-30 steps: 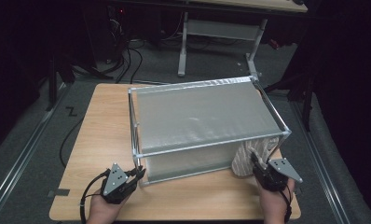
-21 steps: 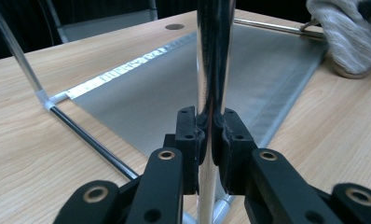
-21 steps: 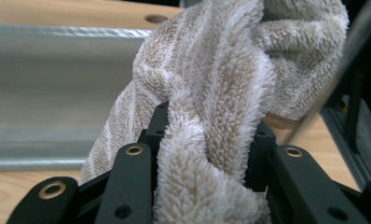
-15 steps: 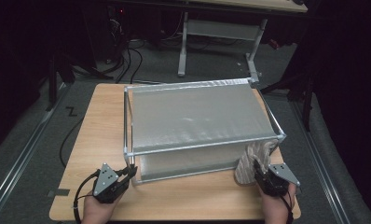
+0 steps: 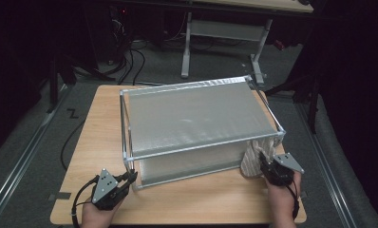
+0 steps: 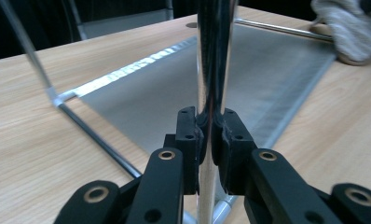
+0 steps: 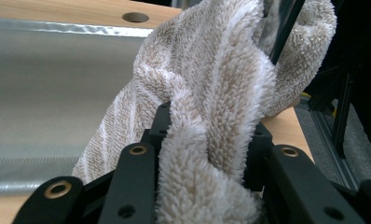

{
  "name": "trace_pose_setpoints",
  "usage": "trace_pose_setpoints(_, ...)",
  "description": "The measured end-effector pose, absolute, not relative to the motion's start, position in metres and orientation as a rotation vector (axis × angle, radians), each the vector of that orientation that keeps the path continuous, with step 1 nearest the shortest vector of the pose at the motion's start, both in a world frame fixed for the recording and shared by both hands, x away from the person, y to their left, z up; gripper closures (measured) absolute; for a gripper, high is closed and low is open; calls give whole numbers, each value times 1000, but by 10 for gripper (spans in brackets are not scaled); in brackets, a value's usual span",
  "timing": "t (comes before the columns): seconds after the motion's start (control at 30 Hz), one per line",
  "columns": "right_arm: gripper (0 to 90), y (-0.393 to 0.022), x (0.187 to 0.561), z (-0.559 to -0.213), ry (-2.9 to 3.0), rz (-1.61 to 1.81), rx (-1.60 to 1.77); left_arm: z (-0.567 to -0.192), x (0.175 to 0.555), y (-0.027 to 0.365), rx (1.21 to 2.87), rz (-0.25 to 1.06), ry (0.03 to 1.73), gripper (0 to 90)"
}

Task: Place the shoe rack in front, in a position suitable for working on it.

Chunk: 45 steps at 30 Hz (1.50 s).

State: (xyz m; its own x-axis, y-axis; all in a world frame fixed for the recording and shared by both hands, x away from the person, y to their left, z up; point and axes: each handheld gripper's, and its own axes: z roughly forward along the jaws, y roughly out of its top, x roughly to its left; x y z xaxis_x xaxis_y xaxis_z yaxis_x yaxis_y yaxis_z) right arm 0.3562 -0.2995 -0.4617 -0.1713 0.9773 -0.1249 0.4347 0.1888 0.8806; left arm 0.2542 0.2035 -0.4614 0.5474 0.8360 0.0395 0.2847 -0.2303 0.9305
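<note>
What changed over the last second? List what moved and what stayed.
The right tool drew back toward the table's near edge with the striped towel, its jaws closing further on it. The metal frame shifted slightly toward the near edge with the left tool. The left tool stayed clamped on the frame's near-left post.

We can't see how the towel (image 7: 211, 107) sits between the right gripper (image 7: 207, 144) pads, its pile covers them. The frame post (image 6: 214, 70) runs off the top edge, and the towel (image 6: 349, 28) is cut off far right.
</note>
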Motion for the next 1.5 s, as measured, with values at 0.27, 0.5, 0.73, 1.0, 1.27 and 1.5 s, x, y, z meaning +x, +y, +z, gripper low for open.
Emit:
trace_pose_setpoints(0.27, 635, -285, 355, -454, 1737, 996, 1330, -461, 245, 179, 1817, 652, 843, 791)
trace_pose_setpoints(0.5, 624, -272, 344, -456, 1770, 1019, 1300, -462, 253, 164, 1808, 631, 815, 790)
trace_pose_setpoints(0.73, 632, -286, 335, -470, 1774, 951, 1367, -464, 260, 183, 1766, 666, 879, 792)
trace_pose_setpoints(1.0, 636, -299, 332, -473, 1708, 901, 1436, -466, 262, 196, 1736, 678, 908, 795)
trace_pose_setpoints(1.27, 635, -299, 354, -468, 1693, 867, 1406, -466, 248, 196, 1756, 659, 871, 793)
trace_pose_setpoints(1.5, 627, -280, 376, -471, 1766, 907, 1355, -466, 234, 174, 1795, 618, 778, 783)
